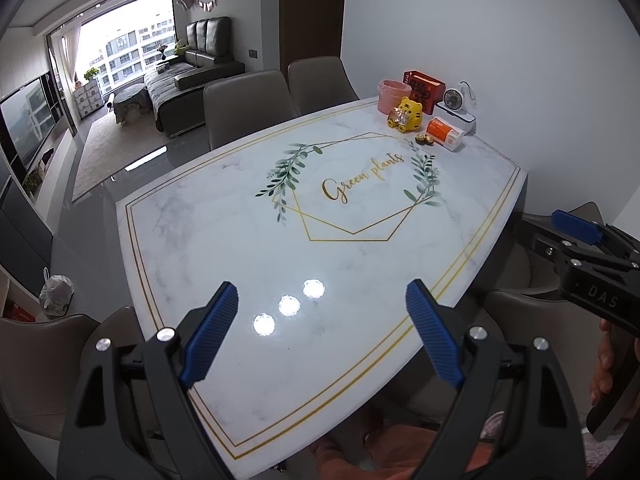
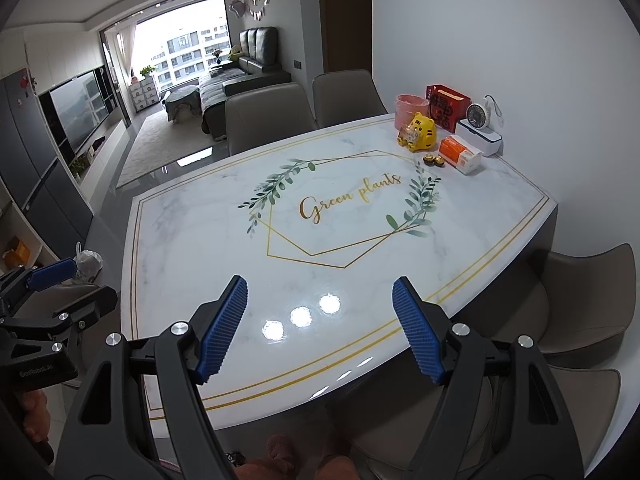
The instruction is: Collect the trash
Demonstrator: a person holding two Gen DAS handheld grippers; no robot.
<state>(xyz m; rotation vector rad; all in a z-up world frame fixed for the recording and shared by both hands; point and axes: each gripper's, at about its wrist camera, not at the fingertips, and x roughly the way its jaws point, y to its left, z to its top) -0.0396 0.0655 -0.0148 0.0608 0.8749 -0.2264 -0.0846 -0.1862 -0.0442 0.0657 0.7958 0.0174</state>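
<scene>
Both tongs, left tongs and right tongs, gape empty over the tabletop; the gold wrappers far ahead lie uncollected.

The red bag stands half hidden behind the pink bin.

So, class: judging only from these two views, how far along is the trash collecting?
Nothing looks done yet. Both the left gripper and right gripper hang open and empty over the near end of the table. Nothing is in hand. Left to do: everything. The likely trash, two gold-wrapped chocolates, lies at the far corner beside the orange packet, near the pink bin. A tied bag sits on the floor.
</scene>
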